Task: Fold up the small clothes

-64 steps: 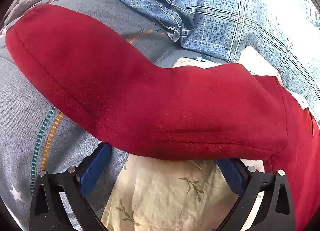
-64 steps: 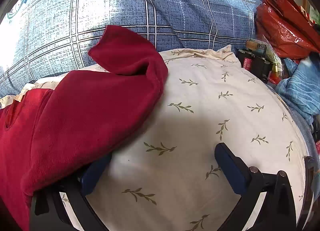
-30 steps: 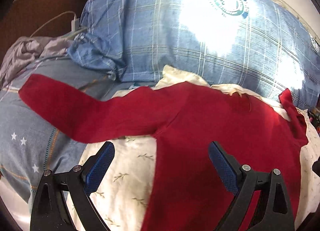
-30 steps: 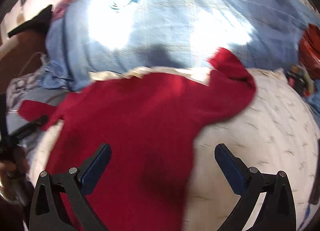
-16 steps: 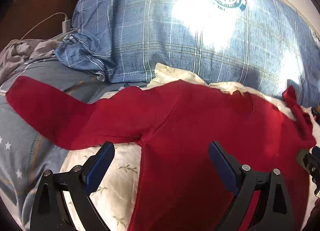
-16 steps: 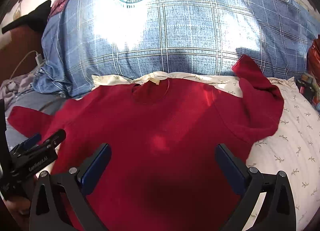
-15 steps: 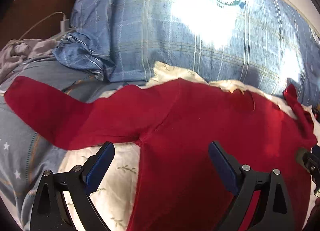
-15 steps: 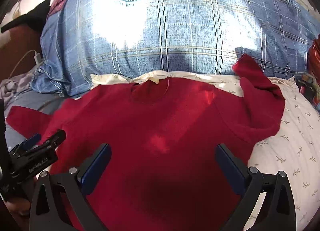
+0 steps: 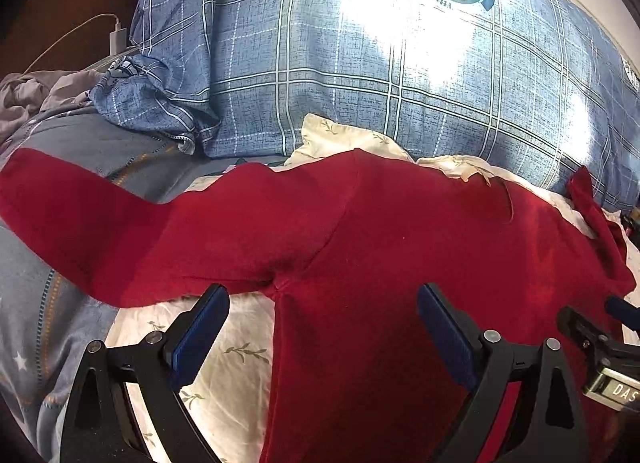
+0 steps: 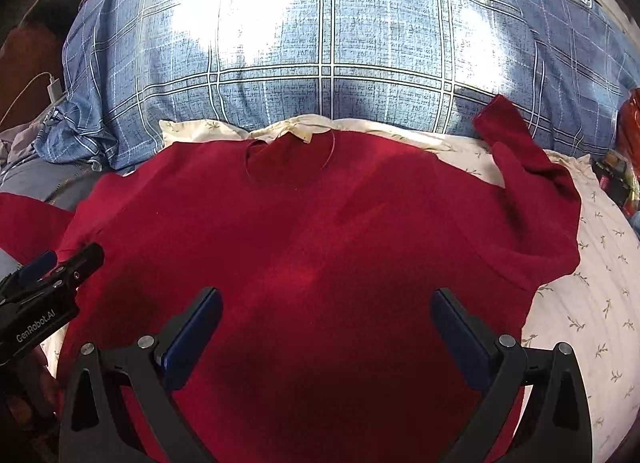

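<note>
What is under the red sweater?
The red sweater lies on a cream leaf-print pillow; its left sleeve lies on grey bedding. What's beneath the covered middle cannot be seen.

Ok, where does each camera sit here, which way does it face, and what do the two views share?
Left wrist: on the left gripper, above the red sweater's left sleeve, facing the blue plaid pillow; own open fingers and the right gripper's tip show.
Right wrist: on the right gripper, over the sweater's middle, facing the same pillow; own open fingers, the left gripper and a hand show.
Shared: sweater, pillow, leaf-print sheet.
</note>
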Demonstrator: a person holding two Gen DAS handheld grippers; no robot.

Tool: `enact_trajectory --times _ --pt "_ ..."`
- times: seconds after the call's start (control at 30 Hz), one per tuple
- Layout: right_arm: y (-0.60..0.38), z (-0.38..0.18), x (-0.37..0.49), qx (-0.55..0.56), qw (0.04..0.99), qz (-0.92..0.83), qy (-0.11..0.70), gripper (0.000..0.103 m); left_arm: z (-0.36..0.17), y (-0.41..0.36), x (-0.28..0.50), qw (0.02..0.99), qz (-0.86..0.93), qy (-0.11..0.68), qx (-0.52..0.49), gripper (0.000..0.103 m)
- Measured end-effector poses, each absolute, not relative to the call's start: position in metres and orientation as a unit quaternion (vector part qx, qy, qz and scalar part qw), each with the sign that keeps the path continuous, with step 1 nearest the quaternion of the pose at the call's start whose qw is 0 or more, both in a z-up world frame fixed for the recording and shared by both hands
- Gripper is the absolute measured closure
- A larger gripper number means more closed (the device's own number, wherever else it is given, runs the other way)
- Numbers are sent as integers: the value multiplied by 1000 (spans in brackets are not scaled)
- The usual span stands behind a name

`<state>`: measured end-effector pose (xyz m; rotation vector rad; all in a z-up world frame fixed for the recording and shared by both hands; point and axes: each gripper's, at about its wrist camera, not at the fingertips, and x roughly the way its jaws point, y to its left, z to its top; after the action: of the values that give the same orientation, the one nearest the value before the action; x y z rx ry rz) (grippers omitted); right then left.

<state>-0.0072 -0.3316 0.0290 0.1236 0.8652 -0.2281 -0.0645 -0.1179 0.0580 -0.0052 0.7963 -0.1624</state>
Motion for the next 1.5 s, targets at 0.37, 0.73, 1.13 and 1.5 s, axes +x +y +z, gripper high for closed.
enact_trajectory --times 0.37,0.73,1.13,1.5 --pt "-327 29 -7 77 902 -107 411 1 58 -115 -70 923 -81 376 -3 8" --pt "-326 28 -13 89 904 -100 406 0 60 -116 -75 925 -83 370 -2 8" --pt "-318 32 -17 41 905 -149 396 0 60 -117 -74 925 -81 371 0 8" --pt "-318 26 -16 44 900 -152 407 0 57 -120 -74 924 -83 373 5 8"
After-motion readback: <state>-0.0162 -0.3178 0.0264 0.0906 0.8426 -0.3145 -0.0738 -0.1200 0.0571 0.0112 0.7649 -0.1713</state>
